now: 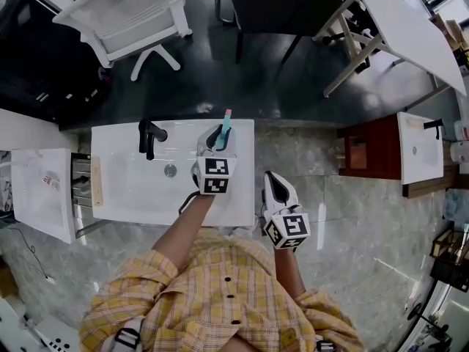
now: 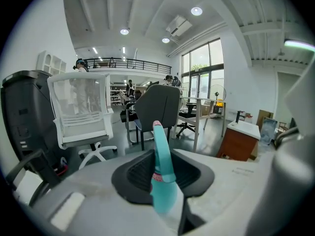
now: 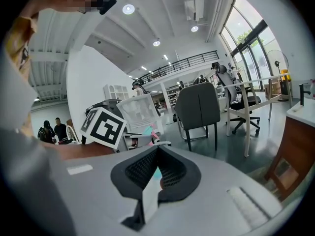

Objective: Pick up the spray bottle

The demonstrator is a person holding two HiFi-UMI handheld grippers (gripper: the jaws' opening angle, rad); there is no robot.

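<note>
Over the white sink, the left gripper reaches forward, tilted slightly down, its jaws clamped on the teal spray bottle. The right gripper hangs alongside, its jaws together and empty. The bottle's lower body is hidden.

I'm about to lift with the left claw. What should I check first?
1. Bottle between the left claw pads: ok.
2. Grip firm enough to lift: cannot tell.
3. Bottle base free of the sink: cannot tell, hidden by the claw.
4. Right claw shut, empty, apart from the bottle: ok.
5. Faucet apart from the left claw: ok.
</note>
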